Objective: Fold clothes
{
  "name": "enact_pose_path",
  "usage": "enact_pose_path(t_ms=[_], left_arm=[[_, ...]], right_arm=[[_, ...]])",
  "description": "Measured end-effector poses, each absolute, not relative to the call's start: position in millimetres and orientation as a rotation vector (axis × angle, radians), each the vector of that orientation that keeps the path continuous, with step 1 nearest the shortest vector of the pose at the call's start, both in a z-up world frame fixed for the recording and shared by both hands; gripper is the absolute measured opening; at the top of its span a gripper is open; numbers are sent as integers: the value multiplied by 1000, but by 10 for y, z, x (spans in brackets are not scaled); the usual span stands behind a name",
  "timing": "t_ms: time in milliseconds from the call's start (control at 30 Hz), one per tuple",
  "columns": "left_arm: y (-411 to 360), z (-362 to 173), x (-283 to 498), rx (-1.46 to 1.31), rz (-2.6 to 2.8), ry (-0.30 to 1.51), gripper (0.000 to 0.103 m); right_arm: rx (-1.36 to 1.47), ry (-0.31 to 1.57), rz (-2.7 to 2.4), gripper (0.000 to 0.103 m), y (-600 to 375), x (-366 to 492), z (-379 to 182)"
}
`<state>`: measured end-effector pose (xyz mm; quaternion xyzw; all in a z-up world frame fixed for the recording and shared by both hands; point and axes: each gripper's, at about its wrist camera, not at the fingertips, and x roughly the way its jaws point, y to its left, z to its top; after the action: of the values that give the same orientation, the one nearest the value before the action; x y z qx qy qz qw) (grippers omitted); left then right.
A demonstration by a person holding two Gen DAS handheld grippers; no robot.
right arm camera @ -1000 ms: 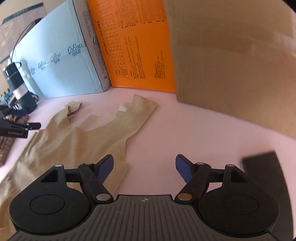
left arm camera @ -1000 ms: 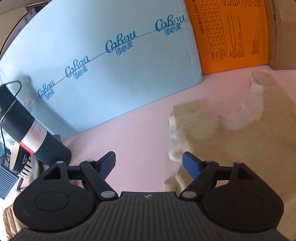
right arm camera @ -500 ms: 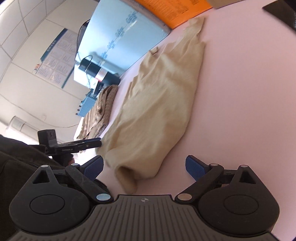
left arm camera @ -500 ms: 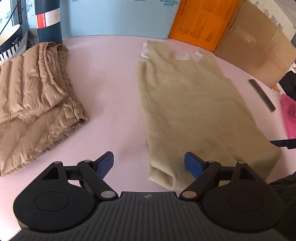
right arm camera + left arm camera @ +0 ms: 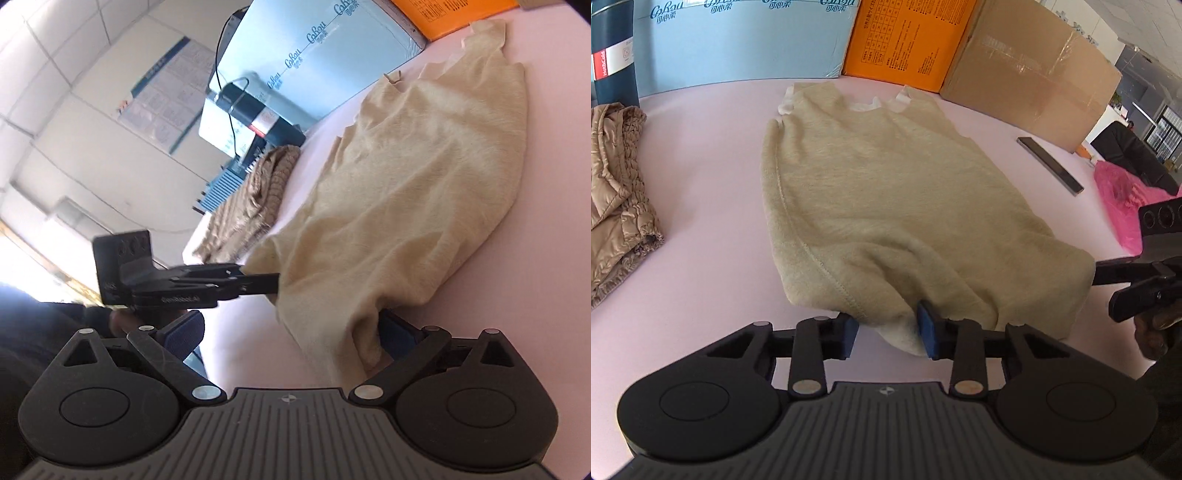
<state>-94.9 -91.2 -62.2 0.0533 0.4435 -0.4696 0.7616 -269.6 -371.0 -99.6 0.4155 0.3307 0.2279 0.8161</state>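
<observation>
A beige sleeveless top lies flat on the pink table, neck end far, hem near me. My left gripper is at the near left hem corner, its blue pads narrowed onto a bunch of hem fabric. In the right wrist view the left gripper pinches that same corner of the top. My right gripper stands wide open at the other hem corner. Fabric drapes in front of its right pad and the left pad is bare. It also shows in the left wrist view as the right gripper.
A crumpled brown garment lies at the left by a dark flask. A blue box, an orange box and a cardboard box line the back. A black bar and a pink bag lie at the right.
Both grippers have moved from the neck end to the hem. The left fingers have narrowed from wide open onto the hem fabric. The right gripper has slid up to the hem, still open.
</observation>
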Motion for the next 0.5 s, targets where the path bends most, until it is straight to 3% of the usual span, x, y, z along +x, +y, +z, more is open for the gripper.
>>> enact_pose_path(t_ms=[133, 200, 233, 267, 500], left_arm=[[-1127, -393, -403, -8, -909, 885, 39], [-1159, -284, -148, -89, -817, 855, 57], [-1166, -218, -28, -125, -758, 846, 73], [-1157, -172, 44, -128, -723, 843, 77], [-774, -288, -190, 89, -725, 857, 81]], right_arm=[[1108, 488, 429, 100, -4118, -2357, -854], [1154, 376, 316, 102, -4371, -2234, -778], [1184, 369, 241, 103, -4475, -2198, -772], [1209, 371, 167, 103, -4573, -2167, -766], [952, 548, 162, 103, -4518, -2456, -587]])
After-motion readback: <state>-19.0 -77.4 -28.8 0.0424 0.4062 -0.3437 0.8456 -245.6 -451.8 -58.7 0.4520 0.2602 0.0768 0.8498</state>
